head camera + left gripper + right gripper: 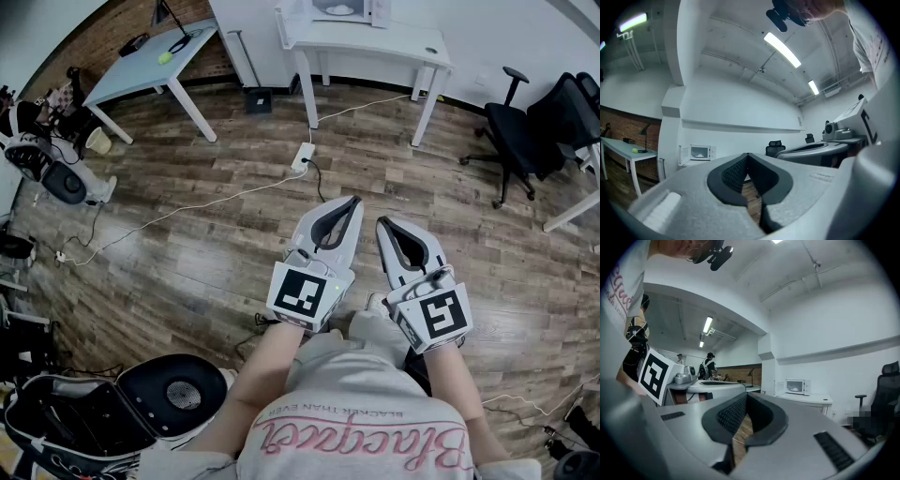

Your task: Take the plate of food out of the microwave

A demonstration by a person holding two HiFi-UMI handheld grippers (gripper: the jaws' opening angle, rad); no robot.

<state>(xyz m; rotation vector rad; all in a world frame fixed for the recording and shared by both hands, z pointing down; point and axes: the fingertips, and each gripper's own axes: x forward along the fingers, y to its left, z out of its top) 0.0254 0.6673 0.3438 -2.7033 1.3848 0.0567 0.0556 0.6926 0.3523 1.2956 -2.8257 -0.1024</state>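
Note:
The white microwave (343, 9) stands on a white table (375, 42) across the room, with its door swung open. Inside it shows a small pale plate of food (339, 10). It appears far off in the left gripper view as the microwave (699, 153) and in the right gripper view as the microwave (797, 386). My left gripper (352, 201) and right gripper (383, 224) are held side by side in front of my body, well short of the table. Both point toward it. Each has its jaws shut with nothing between them, as the left gripper (748, 155) and right gripper (746, 394) show.
A power strip (303, 156) and cables lie on the wood floor between me and the white table. A black office chair (525, 131) stands at the right. A pale blue table (150, 66) is at the left. An open black case (112, 412) lies by my feet.

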